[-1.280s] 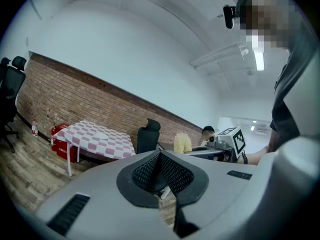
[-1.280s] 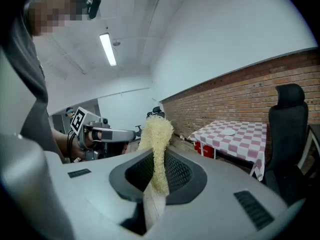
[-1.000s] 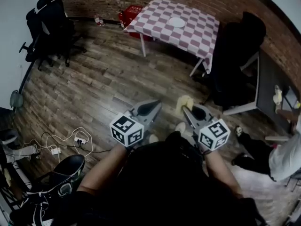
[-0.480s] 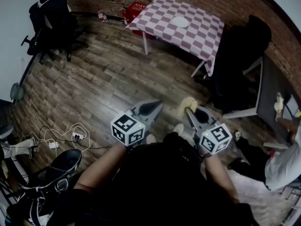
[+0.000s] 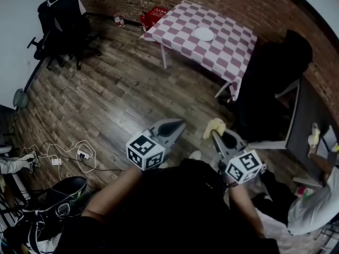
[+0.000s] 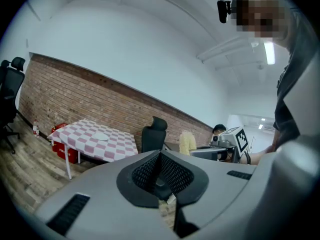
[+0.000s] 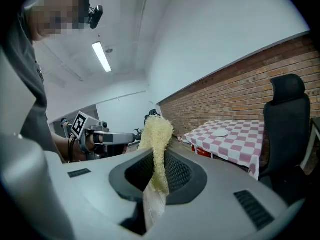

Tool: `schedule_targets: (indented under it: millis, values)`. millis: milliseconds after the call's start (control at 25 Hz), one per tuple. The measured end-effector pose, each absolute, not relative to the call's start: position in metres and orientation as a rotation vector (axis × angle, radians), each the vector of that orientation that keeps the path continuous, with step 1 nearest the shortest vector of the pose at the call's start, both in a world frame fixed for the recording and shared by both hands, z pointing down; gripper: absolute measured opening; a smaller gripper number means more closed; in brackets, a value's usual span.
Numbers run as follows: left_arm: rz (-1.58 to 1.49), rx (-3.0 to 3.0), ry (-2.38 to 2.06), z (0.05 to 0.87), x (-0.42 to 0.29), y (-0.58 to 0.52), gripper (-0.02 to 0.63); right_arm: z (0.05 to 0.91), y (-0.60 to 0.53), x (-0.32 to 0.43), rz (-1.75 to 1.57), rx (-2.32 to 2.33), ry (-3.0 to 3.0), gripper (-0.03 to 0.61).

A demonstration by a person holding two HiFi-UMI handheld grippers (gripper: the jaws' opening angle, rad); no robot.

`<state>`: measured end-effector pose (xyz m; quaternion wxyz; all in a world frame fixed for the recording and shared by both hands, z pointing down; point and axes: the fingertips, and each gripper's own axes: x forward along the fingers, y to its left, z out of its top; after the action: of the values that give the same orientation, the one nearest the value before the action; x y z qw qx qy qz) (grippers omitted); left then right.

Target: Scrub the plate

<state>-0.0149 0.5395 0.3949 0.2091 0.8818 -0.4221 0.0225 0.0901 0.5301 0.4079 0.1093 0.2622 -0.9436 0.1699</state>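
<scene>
Pinching fibrous yellow loofah (image 7: 157, 134), R gripper (image 5: 215, 137) (round white plate (image 5: 204, 34) on tbl (image 5: 229, 42))

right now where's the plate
In the head view the white plate lies on the checkered table at top centre-right, by the brick wall, with a black chair to its right.

- Plate (image 5: 203, 34): we find it white, round and bare, lying flat on the checked table (image 5: 233, 36), well apart from the scrubber.
- Scrubber (image 7: 156, 139): pale yellow, fibrous, upright, pinched in the jaws of the right gripper (image 5: 215, 136).
</scene>
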Motion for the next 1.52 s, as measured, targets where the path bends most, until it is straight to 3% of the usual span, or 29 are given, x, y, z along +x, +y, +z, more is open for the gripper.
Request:
schedule_targets:
  millis: [640, 1120, 1520]
  values:
    - [0.062, 2.397, -1.291, 0.396, 0.042, 0.423, 0.011, 0.414, 0.401, 0.158, 0.523, 0.654, -2.789, 0.048]
    - [0.053, 2.432, -1.182, 0.411, 0.024, 0.339, 0.011, 0.425, 0.330, 0.133, 0.540, 0.739, -2.762, 0.048]
    - [0.065, 2.485, -1.077, 0.399, -0.051, 0.250, 0.011, 0.418, 0.245, 0.059, 0.535, 0.864, -2.720, 0.048]
